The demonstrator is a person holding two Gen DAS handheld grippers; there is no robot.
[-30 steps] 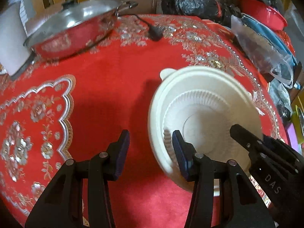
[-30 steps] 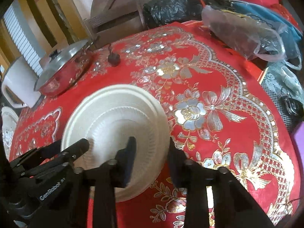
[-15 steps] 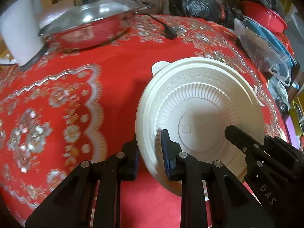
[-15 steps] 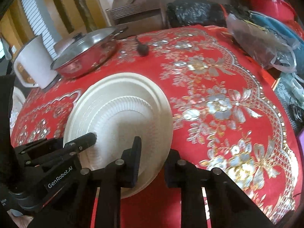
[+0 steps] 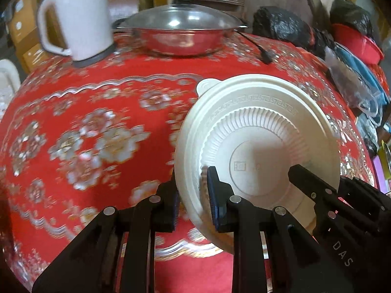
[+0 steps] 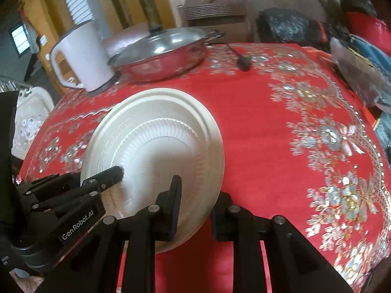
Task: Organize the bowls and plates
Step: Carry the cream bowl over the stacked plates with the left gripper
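Observation:
A cream plastic bowl (image 5: 256, 127) with a fluted wall and a small tab on its rim hangs upside down and tilted above the red tablecloth (image 5: 97, 102). My left gripper (image 5: 191, 200) is shut on the bowl's left rim. The right gripper's fingers (image 5: 315, 188) reach onto the bowl from the right in this view. In the right wrist view the same bowl (image 6: 151, 141) fills the lower left. My right gripper (image 6: 195, 207) is shut on its right rim, and the left gripper's fingers (image 6: 105, 178) come in from the left.
At the far side stand a steel pan with a glass lid (image 5: 180, 31) and a white kettle (image 5: 78, 17). A black plug (image 5: 266, 57) lies near the pan. Black bags (image 5: 281, 29), a red basin (image 5: 356, 41) and a plastic bag (image 5: 349, 83) crowd the right edge.
The left jaws, open around the rim a second ago, have shut on it. Both grippers have carried the bowl across the cloth towards the pan and kettle, which now look nearer.

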